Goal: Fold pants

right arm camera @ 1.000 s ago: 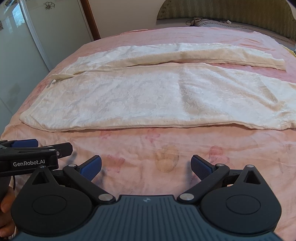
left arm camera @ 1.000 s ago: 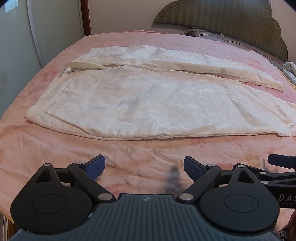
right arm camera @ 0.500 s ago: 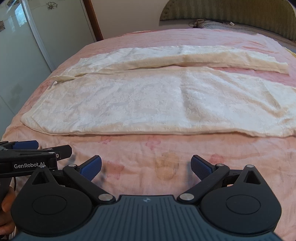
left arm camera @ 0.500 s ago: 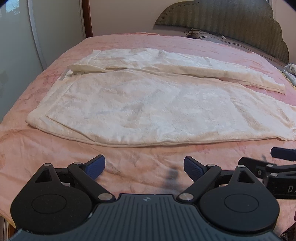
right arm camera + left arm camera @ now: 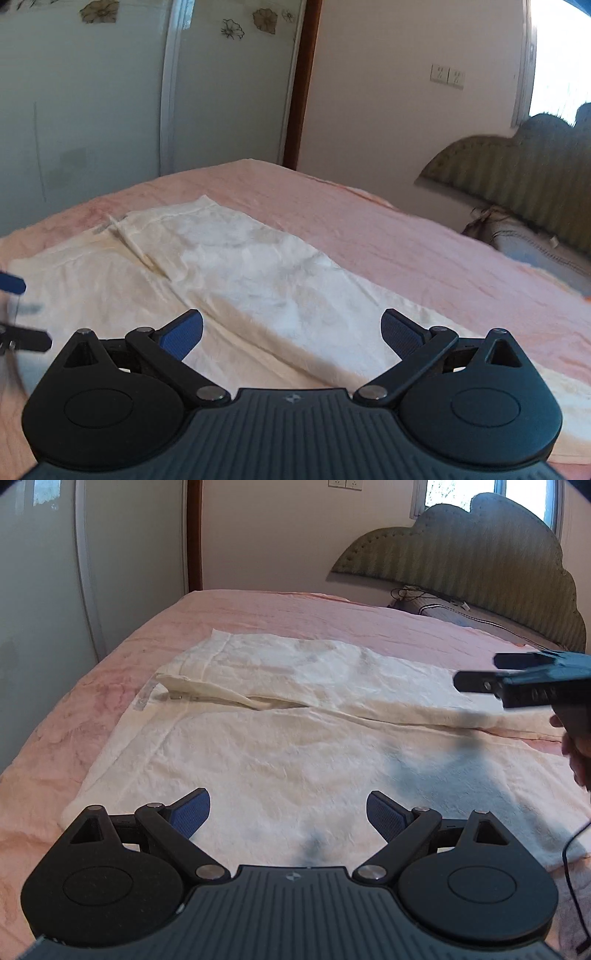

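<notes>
Pink bed (image 5: 295, 609): cream pants (image 5: 295, 753) spread flat; left tool (image 5: 288, 812) and right tool (image 5: 291, 332) both gape, empty, above the fabric.

one pants (image 5: 295, 746), one bed (image 5: 280, 609), two grippers, one headboard (image 5: 480, 565)

Left gripper (image 5: 288, 812) and right gripper (image 5: 291, 332), jaws spread wide, both empty, level and side by side.

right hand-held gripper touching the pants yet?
Apart. Left wrist view shows the right hand-held gripper in the air above the pants, its shadow lying separately on the fabric.
</notes>
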`<state>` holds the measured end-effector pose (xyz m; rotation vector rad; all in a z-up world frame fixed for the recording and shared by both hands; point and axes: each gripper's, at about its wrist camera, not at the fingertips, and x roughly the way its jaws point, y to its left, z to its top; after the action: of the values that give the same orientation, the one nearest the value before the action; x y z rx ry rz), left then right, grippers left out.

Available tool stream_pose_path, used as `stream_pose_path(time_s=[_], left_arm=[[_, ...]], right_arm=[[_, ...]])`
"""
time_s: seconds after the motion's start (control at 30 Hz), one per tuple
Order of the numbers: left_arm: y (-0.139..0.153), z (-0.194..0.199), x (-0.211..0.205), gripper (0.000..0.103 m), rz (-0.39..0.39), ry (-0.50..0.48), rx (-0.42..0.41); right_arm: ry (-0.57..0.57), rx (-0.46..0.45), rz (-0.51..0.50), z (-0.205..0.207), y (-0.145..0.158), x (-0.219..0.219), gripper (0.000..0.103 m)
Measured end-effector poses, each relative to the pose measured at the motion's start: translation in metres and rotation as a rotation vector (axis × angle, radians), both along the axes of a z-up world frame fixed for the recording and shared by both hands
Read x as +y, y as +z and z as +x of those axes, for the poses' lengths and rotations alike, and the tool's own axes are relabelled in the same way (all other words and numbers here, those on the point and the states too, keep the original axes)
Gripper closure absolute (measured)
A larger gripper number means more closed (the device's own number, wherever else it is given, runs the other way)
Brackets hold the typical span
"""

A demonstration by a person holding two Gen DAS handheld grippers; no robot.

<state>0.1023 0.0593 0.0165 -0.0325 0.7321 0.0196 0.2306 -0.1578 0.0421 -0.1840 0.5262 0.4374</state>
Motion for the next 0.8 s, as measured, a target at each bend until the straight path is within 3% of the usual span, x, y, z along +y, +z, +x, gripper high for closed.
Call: stream_pose_path(time_s=[0.1, 0.17, 0.33, 0.4, 0.53, 0.67, 0.73, 0.8], left_arm=[[-0.001, 0.017, 0.012, 0.009, 0.015, 0.016, -0.005], [-0.001, 0.031, 0.022, 0.009, -0.003, 0.028, 0.008], [-0.001, 0.061, 0.044, 0.009, -0.024, 0.061, 0.034], [-0.002, 0.071, 0.047, 0.009, -0.006, 0.051, 0.045], [-0.007, 0.092, 0.050, 0.009, 0.005, 0.031, 0.084], [-0.011, 0.116, 0.052, 0.009, -0.010, 0.039, 0.116], [-0.009, 0.129, 0.055, 0.009, -0.017, 0.056, 0.108], [-0.004, 0.145, 0.059, 0.009, -0.022, 0.075, 0.075]], right_arm=[[0.032, 0.115, 0.147, 0.074, -0.003, -0.006, 0.000], [0.051, 0.192, 0.183, 0.123, -0.009, -0.001, 0.000], [0.084, 0.270, 0.260, 0.215, -0.034, 0.011, 0.000], [0.133, 0.291, 0.254, 0.240, -0.041, 0.021, 0.001], [0.223, 0.324, 0.132, 0.271, -0.057, 0.047, 0.010], [0.293, 0.342, 0.057, 0.281, -0.070, 0.062, 0.045], [0.355, 0.334, 0.062, 0.276, -0.069, 0.064, 0.071], [0.358, 0.277, 0.026, 0.264, -0.065, 0.066, 0.079]])
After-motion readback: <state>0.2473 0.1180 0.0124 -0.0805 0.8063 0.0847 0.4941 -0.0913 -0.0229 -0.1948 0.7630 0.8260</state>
